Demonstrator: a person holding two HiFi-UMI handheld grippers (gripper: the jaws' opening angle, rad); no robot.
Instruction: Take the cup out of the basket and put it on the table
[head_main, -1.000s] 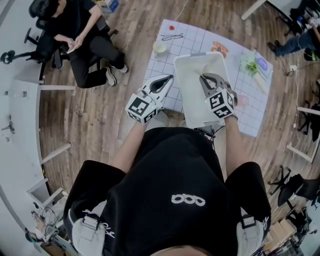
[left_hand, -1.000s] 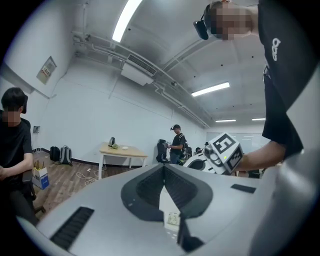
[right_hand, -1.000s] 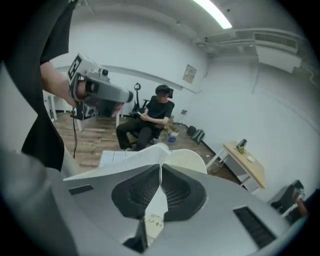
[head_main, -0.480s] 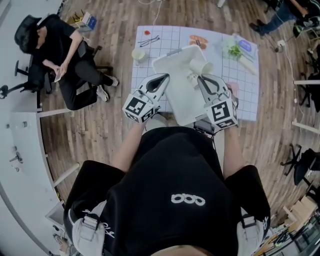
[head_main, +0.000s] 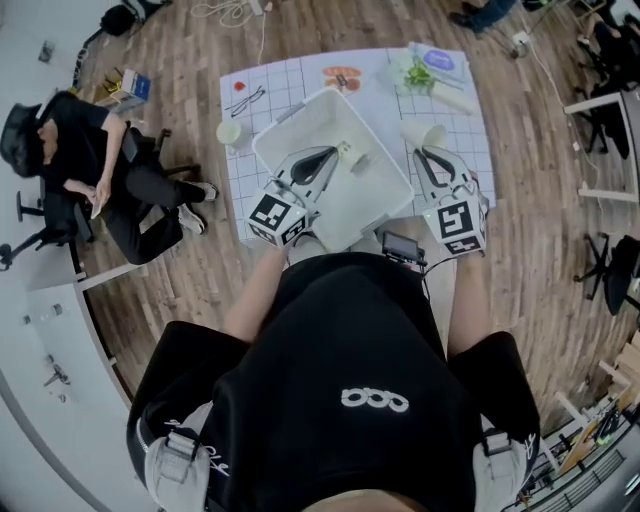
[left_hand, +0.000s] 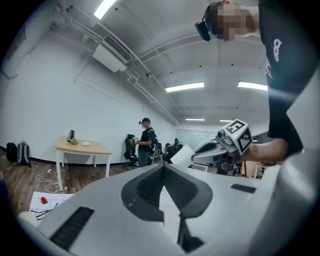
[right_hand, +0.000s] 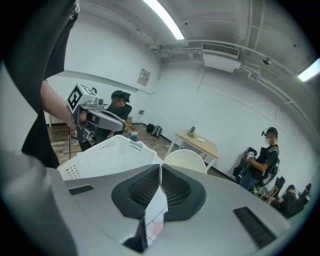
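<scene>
The cup (head_main: 426, 134) looks thin and light, easy to squash, so a soft pinch on its rim is best. It is out over the bench (head_main: 300, 72), just beside the basket (head_main: 288, 119). The right gripper (head_main: 430, 156) has its fingers clenched on the cup's rim. The left gripper (head_main: 326, 157) is over the basket, fingers clenched with nothing seen between them.

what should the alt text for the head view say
Seen from above, a person in black holds a white cup in the right claw over a gridded table, just outside the white basket that the left claw reaches over. Another person sits at left.
</scene>
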